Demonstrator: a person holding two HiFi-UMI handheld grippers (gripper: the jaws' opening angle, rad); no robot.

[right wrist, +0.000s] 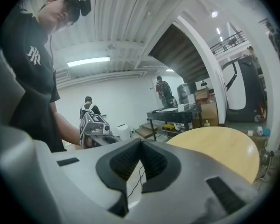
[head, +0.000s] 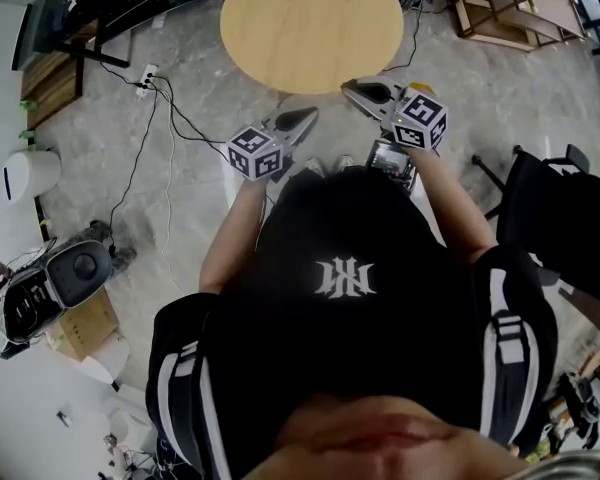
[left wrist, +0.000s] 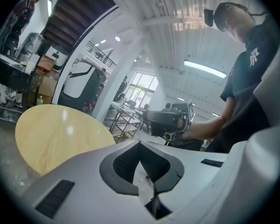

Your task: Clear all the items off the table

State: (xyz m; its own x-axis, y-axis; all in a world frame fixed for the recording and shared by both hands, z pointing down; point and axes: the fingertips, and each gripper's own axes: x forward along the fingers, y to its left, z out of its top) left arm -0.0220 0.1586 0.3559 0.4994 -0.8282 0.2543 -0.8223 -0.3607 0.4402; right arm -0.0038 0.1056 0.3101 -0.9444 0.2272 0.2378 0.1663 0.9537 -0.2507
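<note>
Wooden table [head: 310,28] — beyond right claw [head: 350,88].

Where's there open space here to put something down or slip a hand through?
The whole round table top shows bare wood. The grey floor between it and the black chair is open too. Crowded: cables and a power strip trail left of the table, and the left gripper and right gripper, both shut, hover by its near edge.

Both hover just before the tabletop's [head: 310,23] near edge: left gripper [head: 305,118] leftward, right gripper [head: 352,90] beside it, rightward.
</note>
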